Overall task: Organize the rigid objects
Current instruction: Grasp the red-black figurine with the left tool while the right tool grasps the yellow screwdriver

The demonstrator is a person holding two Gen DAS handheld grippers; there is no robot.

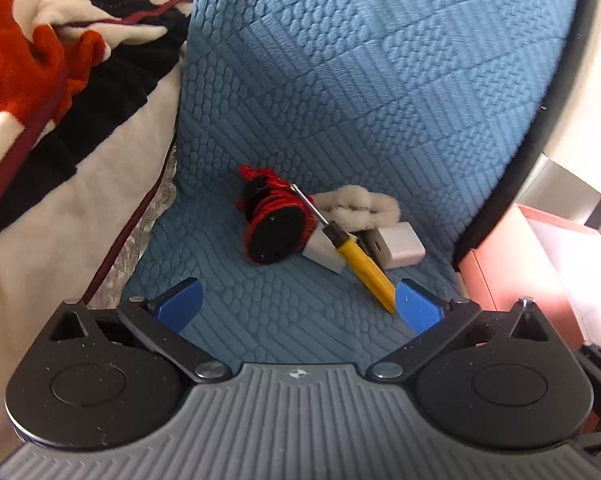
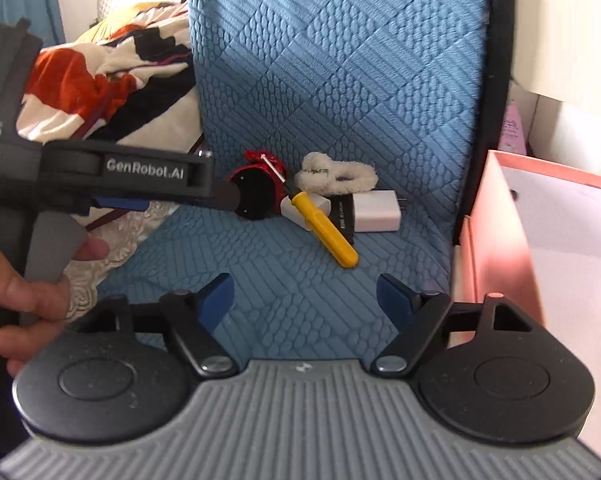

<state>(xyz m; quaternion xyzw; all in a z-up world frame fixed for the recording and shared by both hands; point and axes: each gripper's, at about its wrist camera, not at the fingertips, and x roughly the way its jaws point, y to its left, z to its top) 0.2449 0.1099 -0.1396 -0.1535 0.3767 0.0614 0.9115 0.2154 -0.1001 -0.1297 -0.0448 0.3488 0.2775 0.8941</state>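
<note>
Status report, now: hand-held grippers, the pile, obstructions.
Left hand-held gripper open, empty. Right hand-held gripper open, empty. Yellow screwdriver lies across the white charger, red spool alongside, untouched. Approach unobstructed; pink box at right.

Pink box (image 2: 496,248) cut off at right edge; black item (image 2: 342,214) mostly hidden under yellow screwdriver (image 2: 326,226) and white charger (image 2: 376,210); its label too blurred to read

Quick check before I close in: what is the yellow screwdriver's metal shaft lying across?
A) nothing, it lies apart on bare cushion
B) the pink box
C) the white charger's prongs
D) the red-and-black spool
D: the yellow screwdriver has its shaft resting over the red-and-black spool.
</note>
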